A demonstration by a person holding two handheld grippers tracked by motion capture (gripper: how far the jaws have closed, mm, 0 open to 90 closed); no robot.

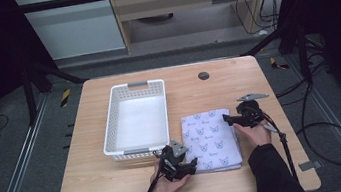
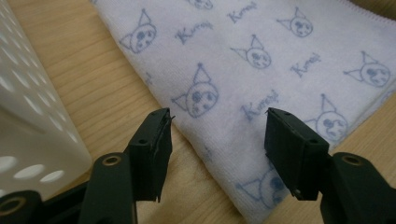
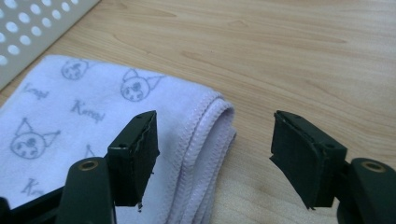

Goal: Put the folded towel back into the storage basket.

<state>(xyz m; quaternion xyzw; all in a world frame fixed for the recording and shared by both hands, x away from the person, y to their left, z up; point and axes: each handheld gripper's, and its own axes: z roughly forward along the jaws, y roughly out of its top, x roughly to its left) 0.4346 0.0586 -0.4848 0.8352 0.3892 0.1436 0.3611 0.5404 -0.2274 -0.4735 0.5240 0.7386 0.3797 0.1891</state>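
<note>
Your bench [image 1: 120,184] carries a white basket [image 1: 137,116] at centre-left and a folded towel [image 1: 212,138] just to its right, lying flat and printed with cat faces. Your left gripper [image 1: 188,166] sits at the towel's near left corner, jaws apart, with that corner [image 2: 243,186] between them in the left gripper view. Your right gripper [image 1: 230,119] is at the towel's far right corner, jaws apart, the stitched folded edge [image 3: 205,135] lying between them.
</note>
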